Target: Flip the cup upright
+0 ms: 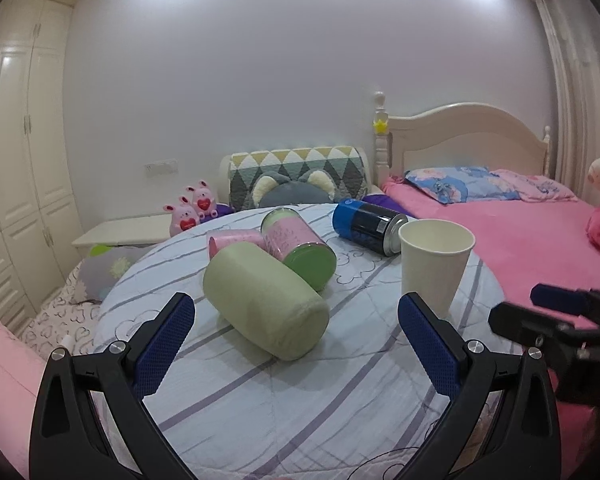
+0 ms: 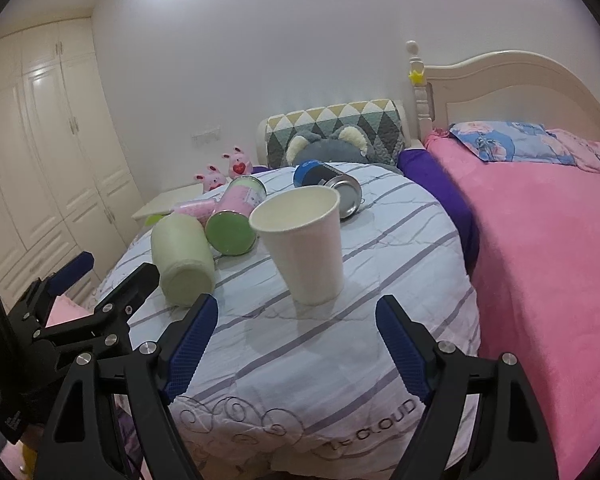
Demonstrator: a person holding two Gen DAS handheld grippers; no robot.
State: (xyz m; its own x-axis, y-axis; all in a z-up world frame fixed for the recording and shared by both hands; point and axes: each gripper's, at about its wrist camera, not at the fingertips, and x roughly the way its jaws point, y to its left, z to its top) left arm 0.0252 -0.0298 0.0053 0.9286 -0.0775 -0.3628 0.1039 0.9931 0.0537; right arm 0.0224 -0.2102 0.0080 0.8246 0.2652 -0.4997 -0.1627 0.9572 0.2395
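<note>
A white paper cup (image 1: 436, 264) stands upright, mouth up, on the striped quilt-covered surface (image 1: 300, 380); it also shows in the right wrist view (image 2: 306, 246). My left gripper (image 1: 296, 312) is open and empty, short of the green roll, with the cup beyond its right finger. My right gripper (image 2: 296, 312) is open and empty, just in front of the cup and not touching it. The right gripper shows at the right edge of the left view (image 1: 540, 308). The left gripper shows at the left of the right view (image 2: 108, 272).
A light green roll (image 1: 264, 304), a pink and green can (image 1: 300, 246), a pink roll (image 1: 232, 240) and a blue and black can (image 1: 368, 226) lie on their sides behind and left of the cup. A pink bed (image 1: 520, 236) is to the right, wardrobes (image 1: 16, 160) to the left.
</note>
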